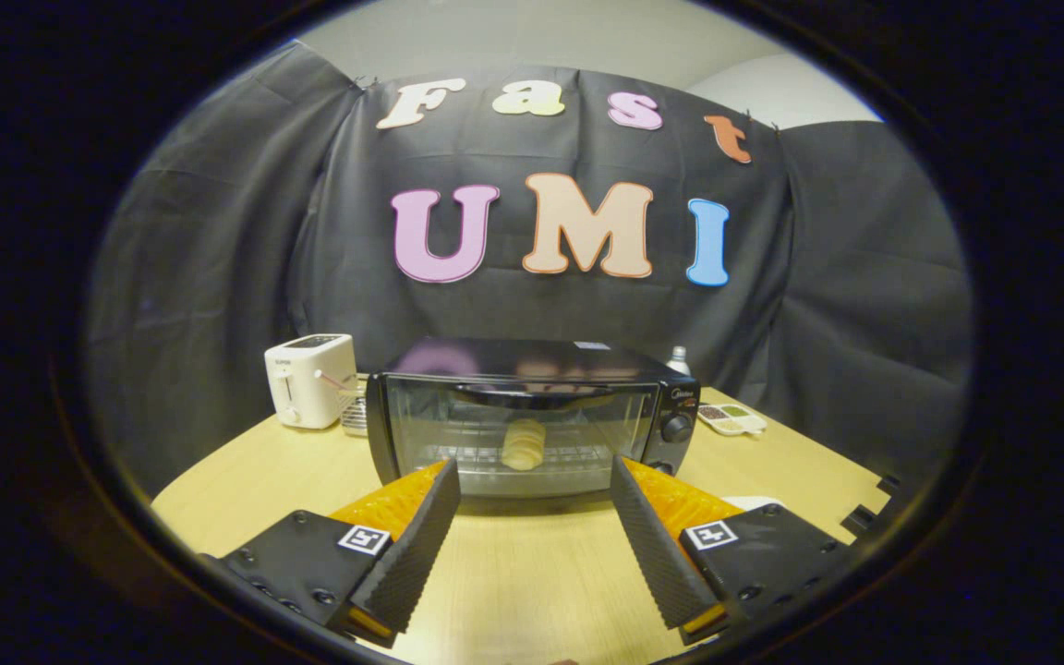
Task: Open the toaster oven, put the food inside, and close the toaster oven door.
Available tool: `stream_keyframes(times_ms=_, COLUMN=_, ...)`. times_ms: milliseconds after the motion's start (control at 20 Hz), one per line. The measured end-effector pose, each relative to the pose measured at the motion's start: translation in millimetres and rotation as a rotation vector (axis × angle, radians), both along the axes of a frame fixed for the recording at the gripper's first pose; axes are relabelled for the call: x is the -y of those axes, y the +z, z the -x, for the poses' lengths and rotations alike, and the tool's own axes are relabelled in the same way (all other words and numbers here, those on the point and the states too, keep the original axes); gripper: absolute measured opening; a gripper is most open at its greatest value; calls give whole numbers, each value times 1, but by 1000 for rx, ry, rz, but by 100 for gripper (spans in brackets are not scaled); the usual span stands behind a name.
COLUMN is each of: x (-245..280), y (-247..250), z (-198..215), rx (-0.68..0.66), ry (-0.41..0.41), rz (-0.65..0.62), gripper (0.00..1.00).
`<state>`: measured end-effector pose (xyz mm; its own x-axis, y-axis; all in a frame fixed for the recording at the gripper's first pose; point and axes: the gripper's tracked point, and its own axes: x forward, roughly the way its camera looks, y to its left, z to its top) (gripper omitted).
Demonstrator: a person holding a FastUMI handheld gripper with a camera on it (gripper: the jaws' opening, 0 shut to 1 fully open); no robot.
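Two fingers of the gripper [532, 480] stand apart, empty, before the closed toaster oven [532, 420]; food [524, 444] inside blurs behind glass near the table's [532, 573] far edge.

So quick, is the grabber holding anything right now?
Gripper: open, holding nothing; its fingers are spread apart above the table, just short of the closed oven.

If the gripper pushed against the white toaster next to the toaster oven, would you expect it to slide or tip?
The white toaster stands upright, taller than it is deep, on the smooth wooden table, so a high push would probably tip it and a low one slide it. Its casing looks like plastic, likely light. The gripper is open, well short of it.
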<state>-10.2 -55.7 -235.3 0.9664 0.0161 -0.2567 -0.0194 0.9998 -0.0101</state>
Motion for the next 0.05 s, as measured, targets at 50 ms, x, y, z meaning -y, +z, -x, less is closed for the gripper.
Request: stream_keyframes(times_ms=50, x=1, y=-1, z=0, rx=-1, ry=0, rz=-3, gripper=100)
